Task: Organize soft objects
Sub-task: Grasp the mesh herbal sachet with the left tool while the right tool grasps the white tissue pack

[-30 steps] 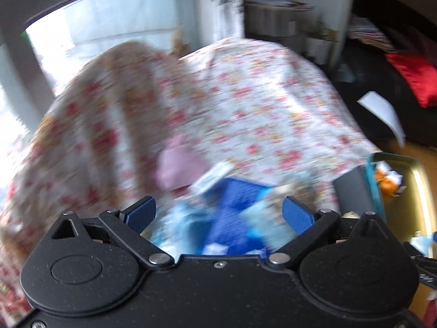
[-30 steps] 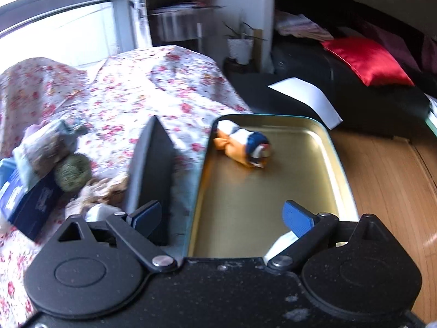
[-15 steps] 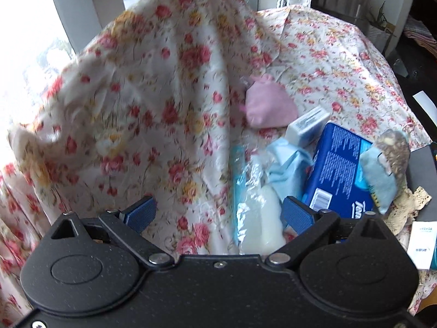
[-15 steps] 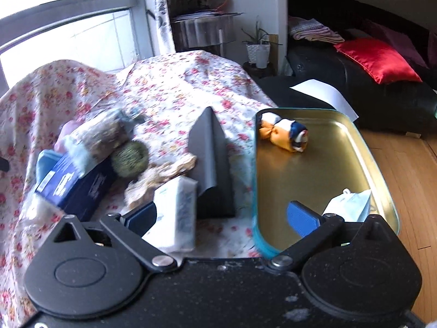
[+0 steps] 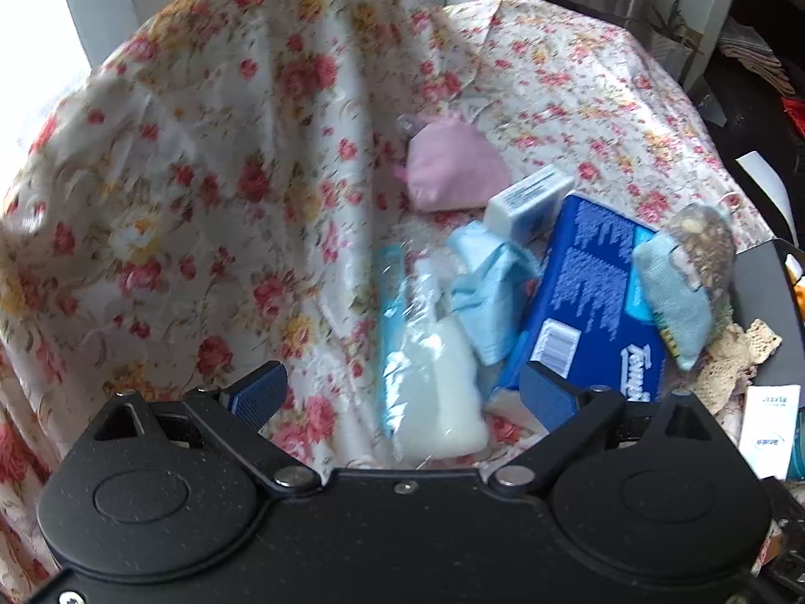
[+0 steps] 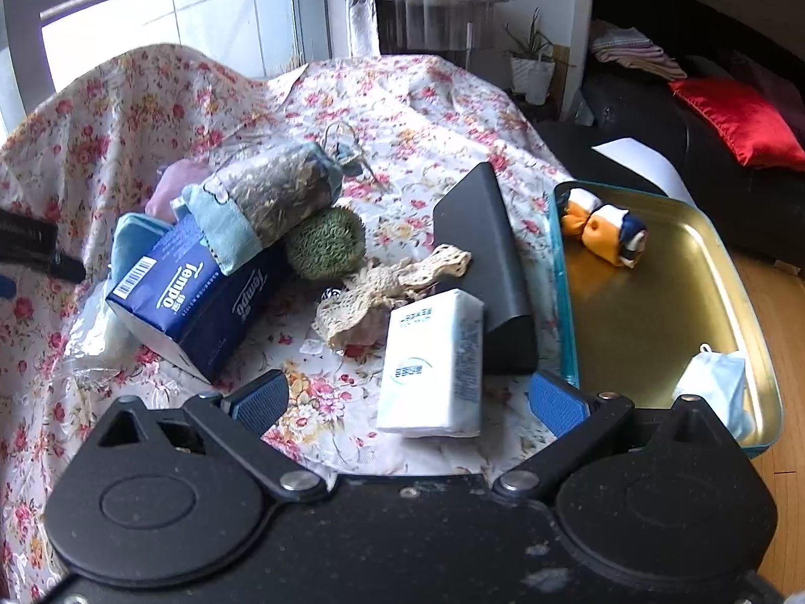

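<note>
Both sets of fingers are spread wide and hold nothing. On the left gripper, the blue pads hang over a clear plastic bag with something white inside, lying on the flowered cloth. Next to the bag are a light blue cloth, a blue Tempo tissue pack and a pink pouch. The right gripper has a small white tissue pack between its pads, but they do not touch it. Just beside that pack stands a black wedge box. Further right, a gold tray holds an orange soft toy and a white tissue.
</note>
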### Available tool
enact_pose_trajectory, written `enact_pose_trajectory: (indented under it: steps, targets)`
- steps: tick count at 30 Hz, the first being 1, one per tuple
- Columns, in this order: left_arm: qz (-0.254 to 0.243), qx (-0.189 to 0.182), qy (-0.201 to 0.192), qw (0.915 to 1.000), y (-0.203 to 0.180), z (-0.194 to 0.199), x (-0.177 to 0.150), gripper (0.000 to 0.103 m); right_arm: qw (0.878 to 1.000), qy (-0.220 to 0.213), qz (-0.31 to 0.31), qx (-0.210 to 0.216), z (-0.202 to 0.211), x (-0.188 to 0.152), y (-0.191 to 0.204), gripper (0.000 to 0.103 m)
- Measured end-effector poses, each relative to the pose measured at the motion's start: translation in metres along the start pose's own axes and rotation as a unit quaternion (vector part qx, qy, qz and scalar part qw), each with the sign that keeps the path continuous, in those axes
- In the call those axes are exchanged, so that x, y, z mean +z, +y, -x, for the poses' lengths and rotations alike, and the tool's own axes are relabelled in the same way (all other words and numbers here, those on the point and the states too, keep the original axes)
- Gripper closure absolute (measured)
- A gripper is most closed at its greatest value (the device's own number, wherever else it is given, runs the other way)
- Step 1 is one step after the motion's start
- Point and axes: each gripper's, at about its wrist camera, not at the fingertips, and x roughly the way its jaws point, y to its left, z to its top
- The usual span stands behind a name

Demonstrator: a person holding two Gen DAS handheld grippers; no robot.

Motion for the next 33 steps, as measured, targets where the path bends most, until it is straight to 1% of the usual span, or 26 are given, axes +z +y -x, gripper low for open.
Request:
enact_pose_trajectory:
  steps: [4,8,11,13,15,17,21,23,28,29,30,31,32,33]
  targets:
    - [-0.04,-0.013,-0.035,0.9985,-0.026,0.011,0.011,0.007,1.0,0.02,-0.004,-0.01,-0.016,0.004,0.002,0.001]
    - [-0.075,-0.045,-0.053,0.9948,-0.06,0.016,0.022,0.007,0.999,0.035,-0.009,-0.012,-0.026,0.004,0.004,0.001]
    - [-0.116,-0.059,-0.069,0.9891,-0.09,0.018,0.026,0.006,0.999,0.04,-0.01,-0.012,-0.029,0.002,0.005,0.001]
    - [-0.151,-0.06,-0.077,0.9837,-0.11,0.015,0.027,0.006,0.999,0.042,-0.011,-0.012,-0.03,0.001,0.004,0.001]
    - [-0.189,-0.058,-0.079,0.9771,-0.128,0.009,0.026,0.006,0.999,0.042,-0.014,-0.012,-0.03,0.0,0.002,0.001]
    - [-0.219,-0.044,-0.078,0.9716,-0.143,0.0,0.025,0.006,0.999,0.043,-0.019,-0.012,-0.03,0.0,0.001,0.001]
    - [-0.252,-0.038,-0.07,0.9644,-0.158,-0.014,0.022,0.006,0.999,0.045,-0.025,-0.011,-0.034,0.002,-0.003,0.001]
    - [-0.261,-0.032,-0.063,0.9628,-0.164,-0.021,0.023,0.006,0.998,0.047,-0.028,-0.01,-0.036,0.003,-0.004,0.001]
    - [-0.26,-0.046,-0.034,0.964,-0.171,-0.036,0.027,0.008,0.998,0.048,-0.03,-0.01,-0.039,0.005,-0.004,0.001]
    - [-0.256,-0.051,-0.028,0.9648,-0.171,-0.039,0.028,0.013,0.998,0.048,-0.031,-0.011,-0.04,0.005,-0.004,0.002]
    - [-0.253,-0.057,-0.02,0.9657,-0.171,-0.041,0.029,0.022,0.998,0.048,-0.031,-0.011,-0.04,0.006,-0.004,0.002]
    - [-0.248,-0.06,-0.015,0.9667,-0.171,-0.044,0.031,0.026,0.998,0.048,-0.032,-0.011,-0.041,0.006,-0.004,0.003]
    - [-0.245,-0.062,-0.013,0.9675,-0.171,-0.045,0.032,0.034,0.998,0.048,-0.032,-0.009,-0.041,0.006,-0.004,0.006]
    - [-0.24,-0.07,-0.01,0.9683,-0.169,-0.046,0.033,0.037,0.998,0.05,-0.033,-0.008,-0.042,0.006,-0.004,0.008]
